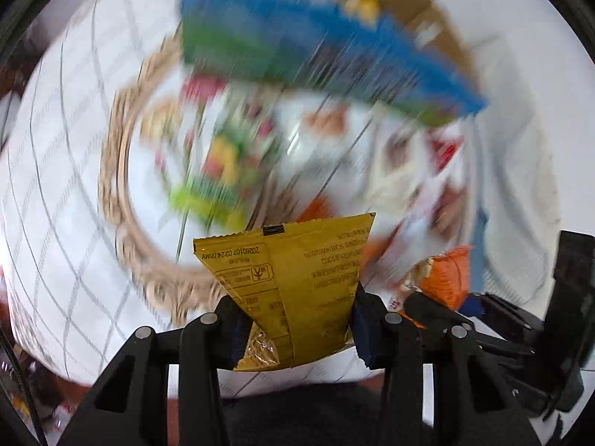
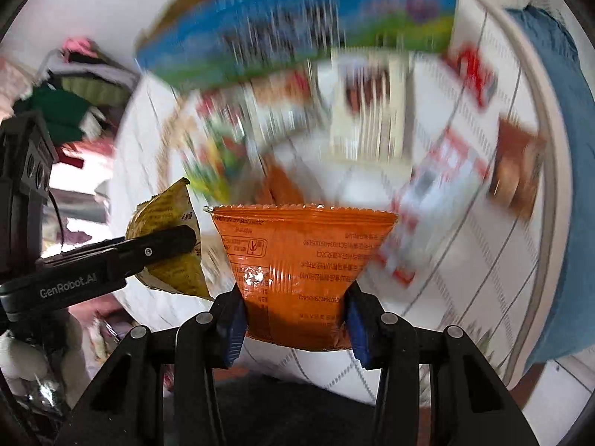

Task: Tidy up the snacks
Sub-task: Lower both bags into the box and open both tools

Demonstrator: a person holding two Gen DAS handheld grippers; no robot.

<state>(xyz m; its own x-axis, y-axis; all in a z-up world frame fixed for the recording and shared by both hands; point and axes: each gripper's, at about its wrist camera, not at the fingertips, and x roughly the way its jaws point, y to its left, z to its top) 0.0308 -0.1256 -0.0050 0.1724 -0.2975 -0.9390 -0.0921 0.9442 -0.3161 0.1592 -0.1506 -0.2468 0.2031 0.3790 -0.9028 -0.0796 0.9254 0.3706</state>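
My left gripper (image 1: 295,329) is shut on a yellow snack packet (image 1: 293,271) and holds it above the table. My right gripper (image 2: 295,325) is shut on an orange snack packet (image 2: 297,260). In the right wrist view the left gripper (image 2: 174,239) and its yellow packet (image 2: 167,208) show at the left. In the left wrist view the orange packet (image 1: 448,275) and the right gripper (image 1: 431,306) show at the lower right. A round woven basket (image 1: 115,186) lies ahead, with blurred snack packs (image 1: 223,171) in it.
A blue and green box (image 1: 297,44) stands at the back, also in the right wrist view (image 2: 297,26). Several blurred snack packs (image 2: 438,193) lie on the white checked tablecloth (image 1: 55,186). A blue cloth (image 2: 569,186) hangs at the right.
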